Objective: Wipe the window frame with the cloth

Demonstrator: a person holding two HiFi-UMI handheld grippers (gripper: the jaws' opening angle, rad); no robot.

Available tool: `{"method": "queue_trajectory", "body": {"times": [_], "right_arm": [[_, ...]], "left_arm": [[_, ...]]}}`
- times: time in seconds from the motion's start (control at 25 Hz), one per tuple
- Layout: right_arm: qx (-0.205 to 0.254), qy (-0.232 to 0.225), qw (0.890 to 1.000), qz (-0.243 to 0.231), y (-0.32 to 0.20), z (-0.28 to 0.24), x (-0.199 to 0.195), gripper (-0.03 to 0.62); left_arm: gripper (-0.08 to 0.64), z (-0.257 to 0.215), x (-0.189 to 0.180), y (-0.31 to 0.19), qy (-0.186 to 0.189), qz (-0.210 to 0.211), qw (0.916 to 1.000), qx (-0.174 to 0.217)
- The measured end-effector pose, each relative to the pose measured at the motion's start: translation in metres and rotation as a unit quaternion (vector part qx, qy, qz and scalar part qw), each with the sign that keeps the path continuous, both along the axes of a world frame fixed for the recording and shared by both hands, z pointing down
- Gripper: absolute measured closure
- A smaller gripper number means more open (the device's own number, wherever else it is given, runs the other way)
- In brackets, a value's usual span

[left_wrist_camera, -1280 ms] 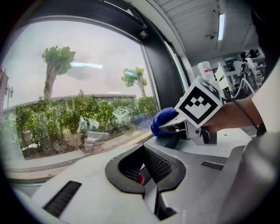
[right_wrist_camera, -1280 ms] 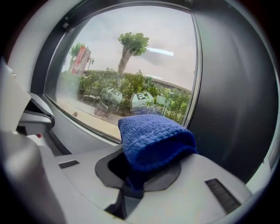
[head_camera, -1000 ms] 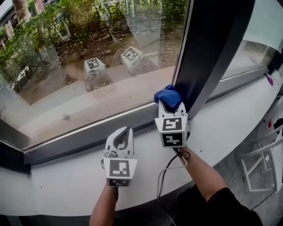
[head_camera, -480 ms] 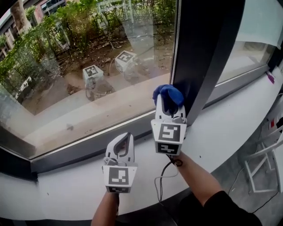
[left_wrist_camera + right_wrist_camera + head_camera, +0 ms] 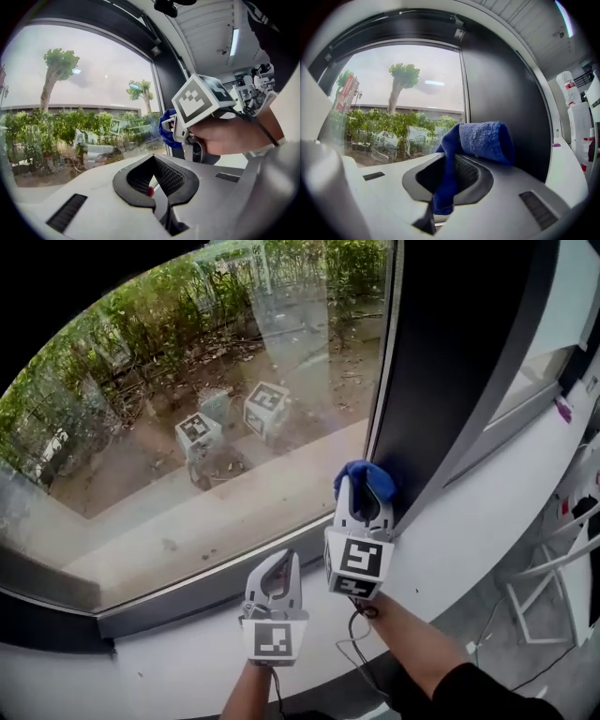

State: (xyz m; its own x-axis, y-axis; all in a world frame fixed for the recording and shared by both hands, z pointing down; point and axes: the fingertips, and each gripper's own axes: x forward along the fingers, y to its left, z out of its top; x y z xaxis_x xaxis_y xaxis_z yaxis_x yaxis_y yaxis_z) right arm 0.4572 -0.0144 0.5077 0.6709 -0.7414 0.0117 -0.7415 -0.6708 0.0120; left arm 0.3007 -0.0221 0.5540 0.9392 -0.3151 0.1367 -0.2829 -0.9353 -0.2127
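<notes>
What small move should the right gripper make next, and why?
Probably press the cloth against the frame and slide it upward. The right gripper is shut on the cloth, which sits by the foot of the frame's dark upright, with most of that upright above it.

Daylight comes in through window glass [image 5: 234,381], so scene is bright. Overcast sky is near blown out in both gripper views. Frame post [image 5: 441,362] is backlit, almost black, with no surface detail. White sill [image 5: 487,521] is evenly lit, shadows soft. Glass carries reflected marker cubes [image 5: 267,409] and pale glare streak. Head view has black vignette at far left. Gripper views show strong fisheye, round black borders, bent lines. Ceiling light strip [image 5: 234,42] glows. Blue cloth [image 5: 483,138] weave is sharp.
</notes>
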Motion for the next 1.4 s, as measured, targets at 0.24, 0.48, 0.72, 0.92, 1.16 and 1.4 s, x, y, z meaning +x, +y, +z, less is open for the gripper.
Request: {"method": "queue_trajectory", "body": {"times": [0.24, 0.48, 0.72, 0.92, 1.16, 1.4], "right_arm": [[-0.025, -0.013, 1.0, -0.009, -0.003, -0.034, 0.005, 0.557], [-0.067, -0.05, 0.996, -0.002, -0.003, -0.057, 0.006, 0.557], [-0.065, -0.105, 0.992, 0.014, -0.004, -0.09, 0.006, 0.558], [-0.061, -0.108, 0.992, 0.003, -0.006, -0.117, 0.005, 0.558], [-0.058, -0.12, 0.991, 0.01, -0.006, -0.145, 0.009, 0.558], [-0.059, -0.103, 0.993, 0.023, -0.002, -0.171, 0.013, 0.558]], "left_arm": [[0.555, -0.053, 0.019, -0.006, 0.009, -0.003, 0.9995, -0.029], [0.555, -0.114, 0.013, -0.01, -0.013, -0.015, 0.9982, -0.056], [0.555, -0.172, 0.014, -0.013, -0.024, -0.014, 0.999, -0.037], [0.555, -0.191, 0.014, -0.01, -0.033, -0.016, 0.9985, -0.041], [0.555, -0.219, 0.014, -0.007, -0.045, -0.024, 0.9973, -0.052], [0.555, -0.247, 0.006, -0.004, -0.058, -0.028, 0.9966, -0.05]]}}
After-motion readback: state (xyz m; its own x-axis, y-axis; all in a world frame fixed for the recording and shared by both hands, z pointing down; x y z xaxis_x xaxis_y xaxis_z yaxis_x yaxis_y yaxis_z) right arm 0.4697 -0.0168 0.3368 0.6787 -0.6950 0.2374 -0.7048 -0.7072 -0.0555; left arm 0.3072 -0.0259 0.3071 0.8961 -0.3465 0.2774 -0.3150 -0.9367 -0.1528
